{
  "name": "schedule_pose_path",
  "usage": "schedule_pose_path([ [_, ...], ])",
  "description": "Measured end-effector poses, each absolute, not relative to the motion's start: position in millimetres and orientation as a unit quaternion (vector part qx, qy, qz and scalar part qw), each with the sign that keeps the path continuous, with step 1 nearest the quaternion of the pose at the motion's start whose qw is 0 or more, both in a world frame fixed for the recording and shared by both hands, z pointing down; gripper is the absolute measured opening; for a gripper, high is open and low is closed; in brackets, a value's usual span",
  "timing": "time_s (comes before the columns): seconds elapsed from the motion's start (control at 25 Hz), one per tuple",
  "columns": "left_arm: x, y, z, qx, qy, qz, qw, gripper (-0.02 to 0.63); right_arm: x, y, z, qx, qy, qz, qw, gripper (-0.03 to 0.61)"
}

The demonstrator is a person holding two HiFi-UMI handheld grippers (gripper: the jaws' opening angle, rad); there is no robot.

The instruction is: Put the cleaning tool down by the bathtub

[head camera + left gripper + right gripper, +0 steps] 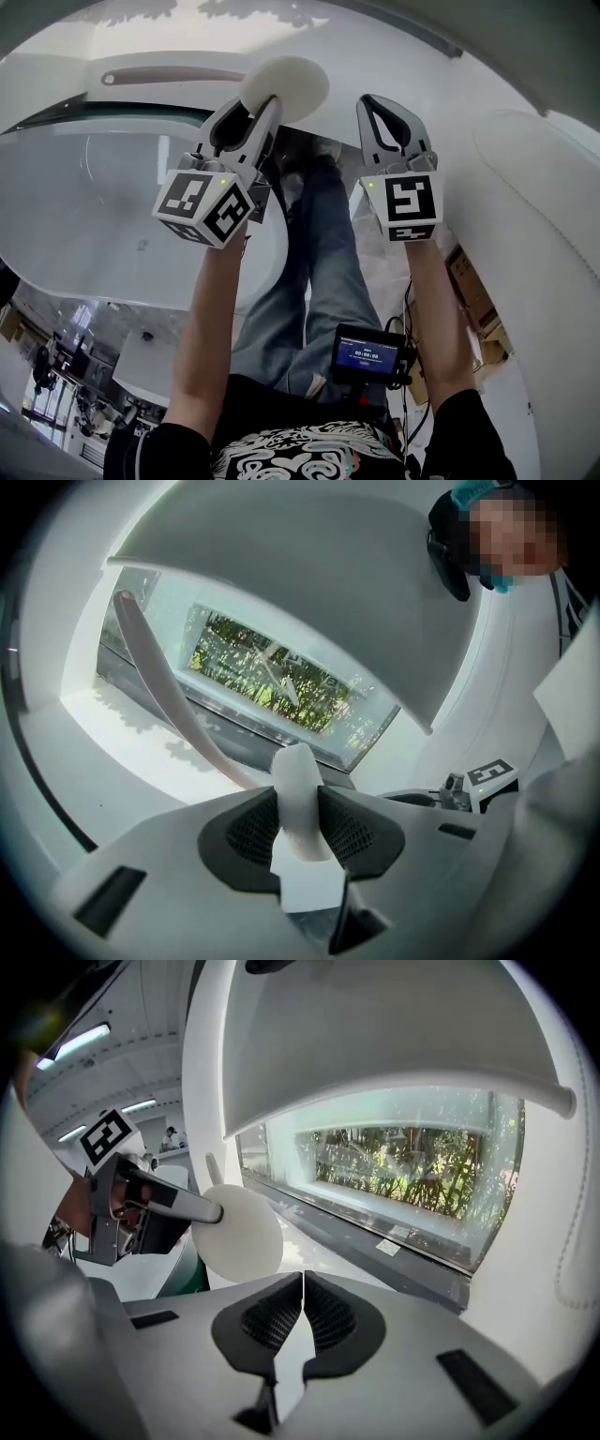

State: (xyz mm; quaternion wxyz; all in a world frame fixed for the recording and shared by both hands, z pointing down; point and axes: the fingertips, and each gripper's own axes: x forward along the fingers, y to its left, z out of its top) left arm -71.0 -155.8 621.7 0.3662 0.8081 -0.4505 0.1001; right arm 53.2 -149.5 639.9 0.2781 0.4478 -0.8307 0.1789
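Two claws hang beside the bathtub (84, 216) at nine o'clock. The left claw (265, 108), near eleven o'clock, clenches the round white cleaning pad (284, 86) by its edge, probably to lay it down. The right claw (382, 105), at one o'clock, is pinched together empty, seemingly unneeded.

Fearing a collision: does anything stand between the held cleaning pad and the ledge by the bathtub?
Nothing visible does: the cleaning pad in the left gripper faces bare ledge; a pinkish handle lies aside.
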Motion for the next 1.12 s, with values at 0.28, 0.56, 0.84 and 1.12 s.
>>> schedule_pose_path([
  [0.28, -68, -160, 648, 0.800, -0.453, 0.107, 0.379, 0.129, 58, -150, 664, 0.448, -0.827, 0.197, 0.278, 0.029],
  [0.56, -61, -163, 673, 0.787, -0.446, 0.105, 0.414, 0.129, 57, -149, 683, 0.439, -0.825, 0.206, 0.291, 0.028],
  [0.84, -54, -167, 702, 0.759, -0.458, 0.089, 0.455, 0.129, 62, -153, 695, 0.437, -0.821, 0.216, 0.298, 0.028],
  [1.12, -51, -168, 724, 0.743, -0.456, 0.086, 0.482, 0.129, 64, -154, 706, 0.434, -0.819, 0.225, 0.301, 0.029],
])
